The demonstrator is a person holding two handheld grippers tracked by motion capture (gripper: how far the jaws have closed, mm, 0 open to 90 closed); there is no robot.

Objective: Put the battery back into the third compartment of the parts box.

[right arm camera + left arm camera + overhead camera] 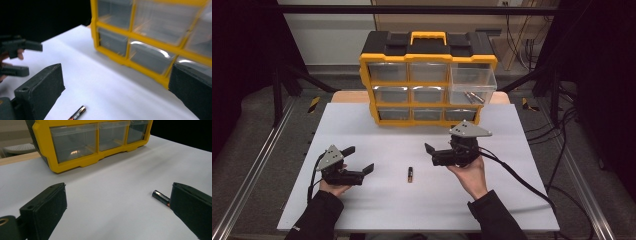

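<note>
Both tools hang empty. Our left tool (360,159) is spread wide just above the table (362,210), jaws pointing toward the middle. Our right tool (429,149) is spread as well, held a little higher and turned leftward, closer to the cabinet.

The battery (410,174) lies flat on the white table between the two tools, touching neither. In the left gripper view it (160,197) sits just beside the far jaw, outside the gap rather than in it. In the right gripper view it (77,113) lies low between the jaws, end-on and near the frame edge.

Behind stands the yellow drawer cabinet (428,85). Its top-right drawer (472,85) is pulled out, with what look like other batteries (473,97) inside. We judge that drawer to be the likely destination.

Risks as we read them:
- A round battery on a smooth table will roll. A jaw that touches it off-centre may push it away instead of closing on it.
- With both tools near, they could meet over the battery if both go in.
- A pinch near one end may let it pivot and slip out on the lift.
- The open drawer juts forward; a carry that comes in too low could knock its clear front wall.
</note>
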